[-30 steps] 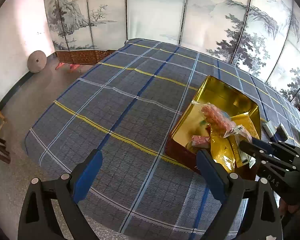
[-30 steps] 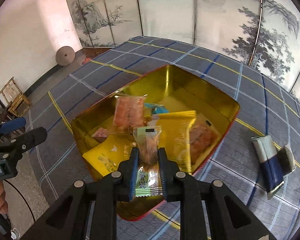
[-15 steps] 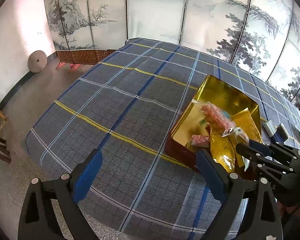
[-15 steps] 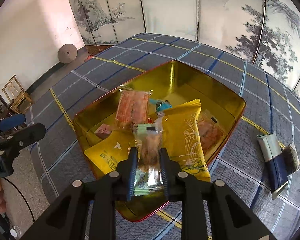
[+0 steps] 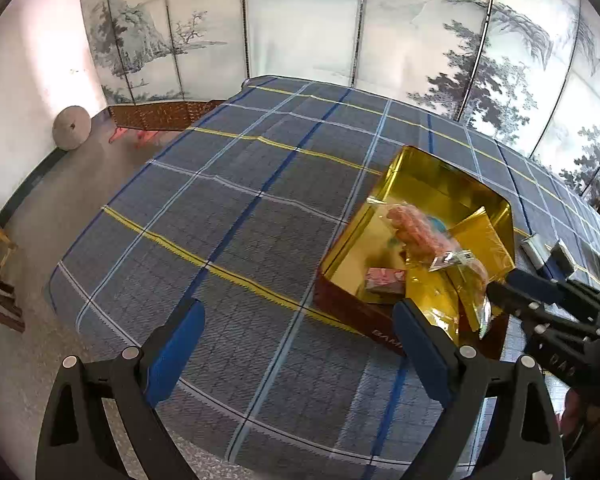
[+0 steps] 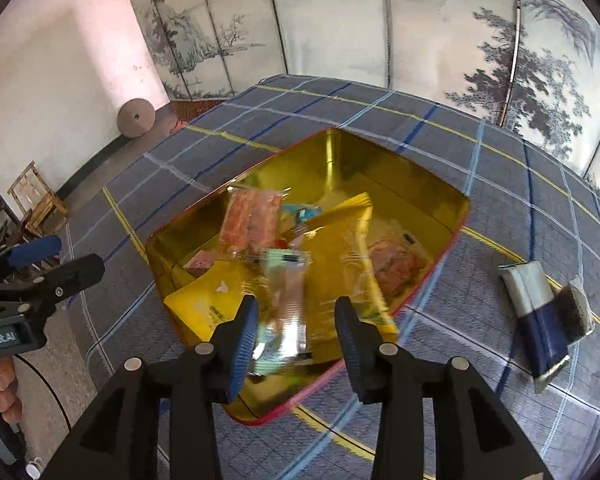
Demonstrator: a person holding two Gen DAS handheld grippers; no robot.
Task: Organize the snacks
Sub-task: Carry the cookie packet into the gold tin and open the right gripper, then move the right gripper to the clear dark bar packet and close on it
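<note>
An open gold tin [image 6: 420, 184] with a red outside stands on the plaid tablecloth and holds several snack packets: an orange one [image 6: 252, 220], a yellow pouch [image 6: 340, 256], a small pink one [image 6: 202, 260]. My right gripper [image 6: 296, 328] hangs over the tin's near end, its jaws opening. A clear packet with green ends [image 6: 286, 300] lies blurred between them, and neither pad presses on it. My left gripper [image 5: 296, 344] stands open over bare cloth left of the tin [image 5: 440, 176], with nothing between its fingers. In the left wrist view the right gripper [image 5: 512, 288] is at the tin's right corner.
A blue and silver packet [image 6: 536, 312] and a dark one [image 6: 580, 312] lie on the cloth to the right of the tin. The table's edge drops to the floor at the left and near side. A painted folding screen [image 5: 300, 20] stands behind the table.
The right gripper's fingers have spread apart and let go of the green-ended packet, which now sags blurred over the tin. The left gripper has stayed put.
</note>
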